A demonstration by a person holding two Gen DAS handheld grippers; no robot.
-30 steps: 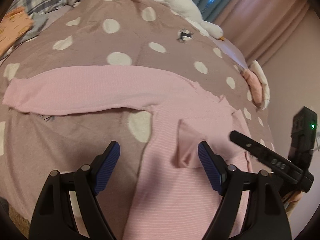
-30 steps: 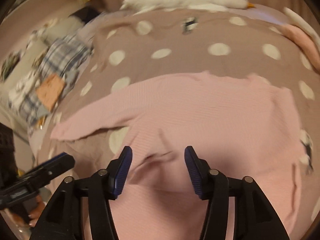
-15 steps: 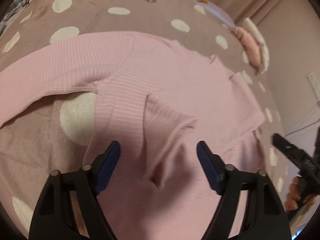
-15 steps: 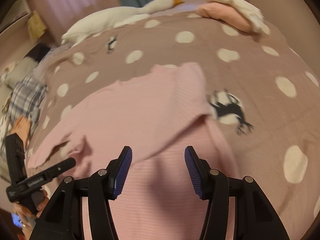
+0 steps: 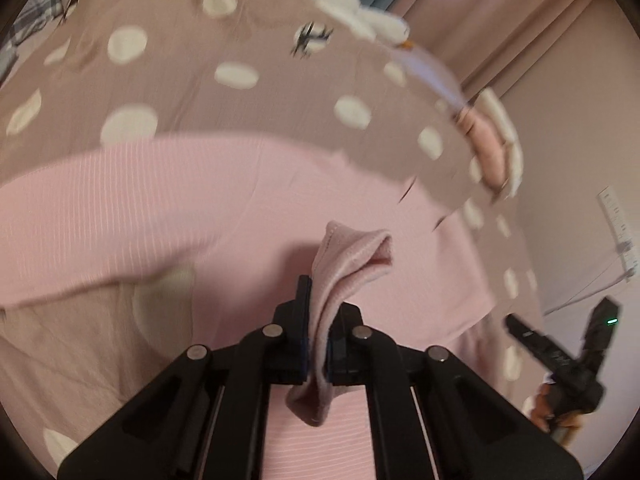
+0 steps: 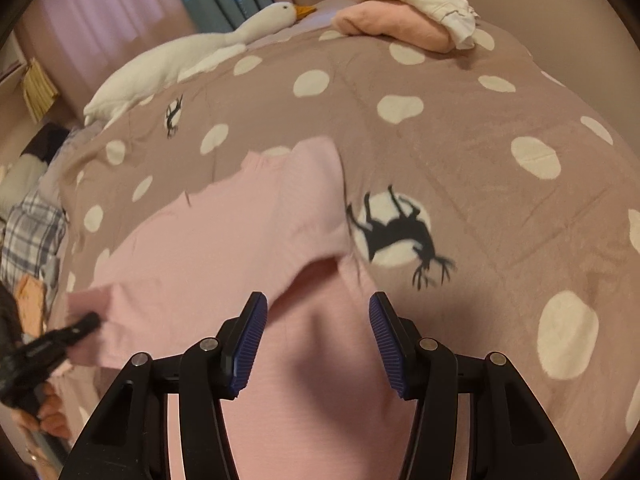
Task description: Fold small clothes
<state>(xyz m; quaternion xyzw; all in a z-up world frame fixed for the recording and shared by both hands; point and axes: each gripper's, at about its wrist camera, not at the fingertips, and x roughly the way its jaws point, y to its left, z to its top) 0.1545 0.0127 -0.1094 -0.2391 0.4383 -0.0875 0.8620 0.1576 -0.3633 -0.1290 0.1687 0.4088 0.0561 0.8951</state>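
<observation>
A pink ribbed top [image 5: 168, 200] lies spread on a brown bedspread [image 5: 180, 92] dotted with cream spots, and everything else is placed here against that garment. The left gripper [image 5: 318, 320] has its jaws clamped together on a raised fold of the top's fabric; the pinched cloth stands up between the black fingers, with a cuff-like end [image 5: 360, 244] curling open just beyond the tips and a loose bit hanging down on the near side. One long sleeve runs off to the left of the pinched fold, flat on the bedspread. In the right wrist view the right gripper [image 6: 318, 344] hovers over the top with its jaws spread wide, the blue ribbed pads [image 6: 250, 344] holding nothing, and pink fabric fills the gap beneath them. Just past the tips a flap of the top lies folded over the lower layer, its edge casting a shadow. Immediately right of the top, a black deer print [image 6: 400, 232] sits on one cream spot of the bedspread. Beyond the top, at the far edge of the bed, a white plush goose [image 6: 200, 52] lies stretched out, and near it a stack of folded clothes [image 6: 404, 12], pink under white. Left of the top, a plaid cloth [image 6: 32, 236] is bunched at the bed's side.
</observation>
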